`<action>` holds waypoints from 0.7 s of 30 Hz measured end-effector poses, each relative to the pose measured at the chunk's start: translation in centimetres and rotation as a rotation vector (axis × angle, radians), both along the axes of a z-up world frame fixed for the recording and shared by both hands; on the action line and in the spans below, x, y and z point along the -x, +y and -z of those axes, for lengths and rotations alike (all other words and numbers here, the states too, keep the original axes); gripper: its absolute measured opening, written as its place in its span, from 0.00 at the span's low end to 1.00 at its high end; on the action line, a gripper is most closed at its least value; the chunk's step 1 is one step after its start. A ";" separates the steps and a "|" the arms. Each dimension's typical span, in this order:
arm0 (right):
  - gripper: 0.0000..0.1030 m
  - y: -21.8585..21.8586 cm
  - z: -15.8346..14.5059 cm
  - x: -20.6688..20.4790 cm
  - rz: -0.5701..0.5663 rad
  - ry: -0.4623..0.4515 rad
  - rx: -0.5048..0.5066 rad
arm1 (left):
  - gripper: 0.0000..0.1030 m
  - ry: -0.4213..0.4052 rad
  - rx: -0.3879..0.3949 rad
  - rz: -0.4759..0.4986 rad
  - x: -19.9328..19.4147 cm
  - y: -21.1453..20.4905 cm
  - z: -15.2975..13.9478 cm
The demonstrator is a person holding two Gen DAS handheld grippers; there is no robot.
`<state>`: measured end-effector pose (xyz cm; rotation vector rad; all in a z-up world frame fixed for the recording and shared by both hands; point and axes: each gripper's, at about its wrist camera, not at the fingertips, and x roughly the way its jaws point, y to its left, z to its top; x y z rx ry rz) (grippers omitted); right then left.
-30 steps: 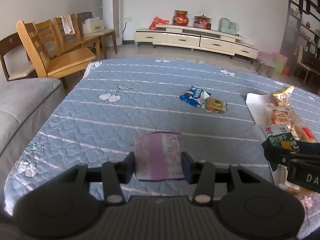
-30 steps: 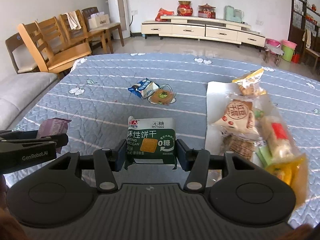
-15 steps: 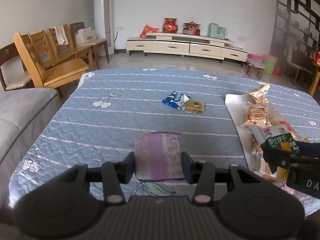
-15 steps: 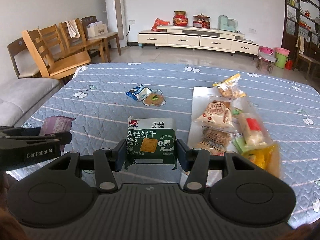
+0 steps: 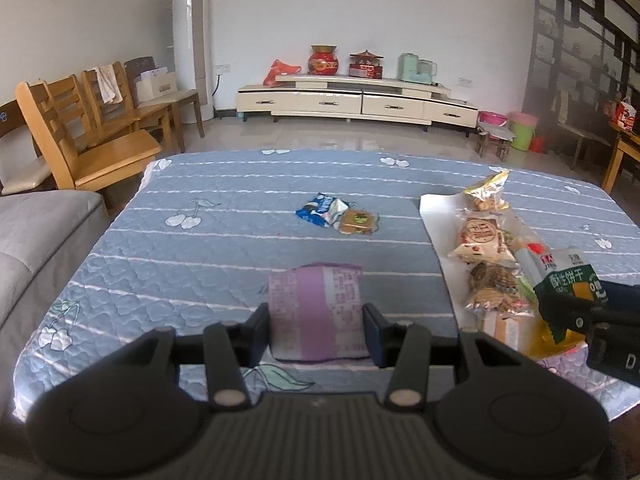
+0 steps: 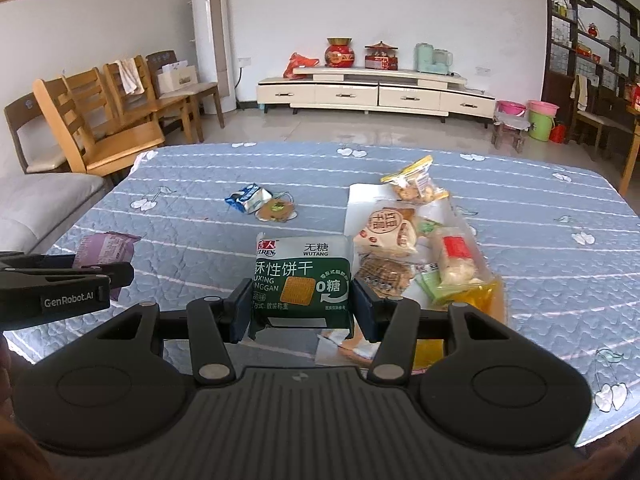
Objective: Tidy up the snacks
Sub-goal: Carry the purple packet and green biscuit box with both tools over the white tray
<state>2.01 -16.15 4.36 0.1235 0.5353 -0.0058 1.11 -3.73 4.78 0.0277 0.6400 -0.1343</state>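
Left claw (image 5: 316,320) is closed on a purple packet (image 5: 316,312), pads pressing its two side edges; the packet stands upright between them, clear of the counter (image 5: 224,248). Right claw (image 6: 300,304) is partly closed on a green biscuit pack (image 6: 302,276), gripped likewise by its flanks and held above the counter's near edge. Neither pack touches the blue quilted cloth.

Handling, as judged: both packs look light, film-wrapped and slightly cushioned with air. The film appears slippery and will crease under pressure; the biscuits inside are likely brittle, so a firm squeeze risks breakage. A side grip across the narrow width, as now, seems sound; the crimped end seams would be a poorer hold, prone to slipping.

Surroundings: to the right lies a white sheet (image 6: 360,196) carrying a heap of assorted snacks (image 6: 420,248), the likely collection point. Two strays remain near the counter's middle, a blue packet (image 6: 248,197) and a brown packet (image 6: 276,211), touching each other and well apart from the heap.

Beyond the counter: wooden chairs (image 5: 92,136) at left, a grey sofa (image 5: 36,240) beside the near left corner, a low white cabinet (image 5: 352,100) against the far wall.
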 end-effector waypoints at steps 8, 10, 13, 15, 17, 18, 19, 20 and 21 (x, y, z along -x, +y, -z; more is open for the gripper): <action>0.62 -0.9 -0.2 1.1 0.036 -0.015 -0.006 | 0.46 -0.009 -0.004 0.048 0.4 -2.1 -0.2; 0.62 -1.3 -0.2 1.3 0.048 -0.018 -0.004 | 0.46 -0.013 -0.006 0.060 0.5 -2.7 -0.3; 0.62 -2.0 -0.4 1.9 0.065 -0.024 -0.011 | 0.46 -0.014 -0.001 0.078 0.5 -3.4 -0.4; 0.62 -2.6 -0.4 2.1 0.081 -0.028 -0.009 | 0.46 -0.014 0.003 0.091 0.4 -3.9 -0.5; 0.62 -3.2 -0.4 2.4 0.099 -0.029 -0.014 | 0.46 -0.015 0.004 0.105 0.4 -4.5 -0.6; 0.62 -3.4 -0.5 2.5 0.108 -0.029 -0.016 | 0.46 -0.017 0.005 0.112 0.3 -4.8 -0.6; 0.62 -3.8 -0.5 2.6 0.118 -0.030 -0.019 | 0.46 -0.018 0.006 0.118 0.2 -5.1 -0.7; 0.62 -4.1 -0.5 2.7 0.128 -0.031 -0.021 | 0.46 -0.017 0.009 0.125 0.1 -5.4 -0.7; 0.62 -4.4 -0.5 2.8 0.136 -0.032 -0.023 | 0.46 -0.014 0.014 0.133 0.0 -5.6 -0.8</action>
